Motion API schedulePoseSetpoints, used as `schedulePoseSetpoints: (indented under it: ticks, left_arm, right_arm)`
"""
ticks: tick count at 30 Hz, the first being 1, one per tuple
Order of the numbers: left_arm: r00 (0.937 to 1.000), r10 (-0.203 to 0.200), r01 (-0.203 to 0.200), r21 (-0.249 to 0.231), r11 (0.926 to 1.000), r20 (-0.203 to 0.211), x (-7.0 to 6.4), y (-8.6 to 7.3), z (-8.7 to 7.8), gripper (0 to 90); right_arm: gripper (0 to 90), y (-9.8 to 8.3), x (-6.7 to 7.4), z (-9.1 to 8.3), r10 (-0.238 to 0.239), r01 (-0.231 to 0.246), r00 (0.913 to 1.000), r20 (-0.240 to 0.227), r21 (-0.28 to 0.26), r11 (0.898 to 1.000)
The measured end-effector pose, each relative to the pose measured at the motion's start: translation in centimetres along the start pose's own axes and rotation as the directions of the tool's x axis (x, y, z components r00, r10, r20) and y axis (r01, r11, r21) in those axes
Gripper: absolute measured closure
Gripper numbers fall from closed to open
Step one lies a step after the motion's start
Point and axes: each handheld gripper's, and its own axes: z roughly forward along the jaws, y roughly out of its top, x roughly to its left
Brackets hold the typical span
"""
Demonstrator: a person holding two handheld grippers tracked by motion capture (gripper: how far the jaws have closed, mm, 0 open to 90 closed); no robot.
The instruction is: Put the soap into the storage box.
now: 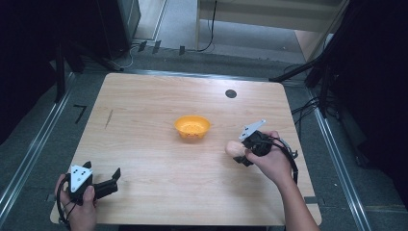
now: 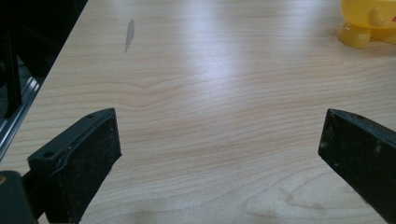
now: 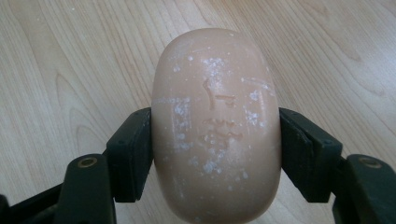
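Soap, a smooth beige oval bar with a faint stamped mark and white powdery flecks on its face, sits clamped between the two black pads of the right hand-held gripper; its lower end is cut off by the bottom edge of the right gripper view. In the high view this bar pokes out toward the left of that hand-held gripper, held over the right part of the light wood-grain tabletop, partly covered by the person's right hand. Whether the bar touches the wood cannot be told. At the near left corner the left hand-held gripper rests with its jaws spread wide and nothing between them; its matte, rough-faced pads frame bare wood. Farther off, near the middle of the tabletop, stands a glossy yellow-orange plastic bowl on small rounded feet, cropped at the top right corner of the left gripper view. Beyond it lies a small dark round spot on the wood
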Motion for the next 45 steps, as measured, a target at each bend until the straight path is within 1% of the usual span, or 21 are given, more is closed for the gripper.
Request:
schedulePoseSetpoints:
  ticks: [3,7,12,17,19,21,22,25,26,27,28,31,33,34,36,37,39,40,42,43,45]
  left_arm:
    - [1.0000,-0.004,0.004,-0.003,1.0000,0.004,0.0,0.0,0.0,0.0]
    - [1.0000,-0.002,0.002,-0.002,1.0000,0.003,0.0,0.0,0.0,0.0]
    - [1.0000,-0.006,0.006,-0.003,1.0000,0.007,0.1,0.0,0.0,0.0]
    - [0.9999,-0.006,0.006,-0.003,1.0000,0.008,0.1,0.0,0.0,0.0]
    - [0.9999,-0.007,0.007,-0.003,1.0000,0.008,0.1,0.0,0.0,0.0]
    - [0.9999,-0.007,0.007,-0.002,1.0000,0.009,0.1,0.0,0.0,0.0]
    - [0.9999,-0.007,0.007,-0.002,1.0000,0.009,0.1,0.0,0.0,0.0]
    - [0.9999,-0.007,0.007,-0.002,1.0000,0.009,0.1,0.0,0.0,0.0]
    - [0.9999,-0.007,0.007,-0.001,1.0000,0.009,0.1,0.0,0.0,0.0]
    - [0.9999,-0.008,0.008,-0.002,1.0000,0.008,0.1,0.0,0.0,0.0]
    - [0.9999,-0.008,0.008,-0.001,1.0000,0.008,0.1,0.0,0.0,0.0]
    - [0.9999,-0.008,0.008,-0.001,1.0000,0.008,0.1,0.0,0.0,0.0]
    - [0.9999,-0.008,0.008,0.000,1.0000,0.008,0.1,0.0,0.0,0.0]
    - [0.9999,-0.007,0.007,-0.001,1.0000,0.009,0.2,0.0,0.0,0.0]
    - [0.9999,-0.007,0.007,-0.001,1.0000,0.009,0.2,0.0,0.0,0.0]
    - [0.9999,-0.008,0.008,-0.001,1.0000,0.009,0.2,0.0,0.0,0.0]
    - [0.9999,-0.008,0.008,0.000,1.0000,0.009,0.2,0.0,0.0,0.0]
    - [0.9999,-0.008,0.008,-0.002,1.0000,0.011,0.2,0.0,0.0,0.0]
    - [0.9999,-0.010,0.010,-0.002,0.9999,0.010,0.2,0.0,0.0,0.0]
    - [0.9999,-0.010,0.010,-0.002,0.9999,0.010,0.2,0.0,0.0,0.0]
    - [0.9999,-0.009,0.009,-0.002,1.0000,0.011,0.2,0.0,0.0,0.0]
  right_arm:
    - [33.5,0.4,-0.1,0.0,-0.017,0.017,0.9999,0.003,0.007,1.000]
    - [33.5,0.7,-0.2,-0.1,-0.014,0.014,0.9999,-0.002,0.000,1.000]
    - [33.5,1.3,-0.5,0.1,-0.022,0.022,0.9997,-0.008,0.010,1.000]
    - [33.4,1.9,-0.9,0.4,-0.037,0.037,0.9991,-0.018,-0.009,0.999]
    - [33.5,2.3,-1.1,0.5,-0.053,0.053,0.9986,-0.005,-0.009,0.999]
    - [33.4,2.5,-1.1,0.5,-0.059,0.059,0.9982,-0.007,-0.006,0.998]
    - [33.4,2.8,-1.3,0.5,-0.072,0.072,0.9973,-0.018,-0.012,0.997]
    - [33.4,3.0,-1.4,0.5,-0.070,0.069,0.9972,-0.026,-0.017,0.997]
    - [33.4,3.1,-1.5,0.5,-0.057,0.056,0.9976,-0.040,-0.025,0.998]
    - [33.4,3.2,-1.6,0.5,-0.061,0.060,0.9968,-0.051,-0.029,0.998]
    - [33.4,3.4,-1.8,0.5,-0.077,0.076,0.9959,-0.049,-0.020,0.997]
    - [33.4,3.9,-1.9,0.5,-0.098,0.098,0.9940,-0.049,-0.009,0.995]
    - [33.4,4.1,-1.9,0.5,-0.100,0.100,0.9939,-0.046,-0.012,0.995]
    - [33.4,4.6,-1.9,0.5,-0.120,0.120,0.9918,-0.045,-0.005,0.993]
    - [33.5,4.7,-1.8,0.5,-0.126,0.126,0.9911,-0.042,0.000,0.992]
    - [33.4,5.0,-1.8,0.5,-0.142,0.142,0.9890,-0.043,0.004,0.990]
    - [33.5,5.4,-1.8,0.4,-0.149,0.150,0.9880,-0.040,0.011,0.989]
    - [33.4,5.8,-1.8,0.4,-0.165,0.166,0.9852,-0.046,0.006,0.986]
    - [33.5,6.0,-1.8,0.5,-0.173,0.173,0.9841,-0.039,0.006,0.985]
    - [33.4,6.2,-1.8,0.5,-0.185,0.186,0.9820,-0.039,0.016,0.982]
    - [33.4,6.7,-2.0,0.6,-0.190,0.191,0.9801,-0.056,0.007,0.982]
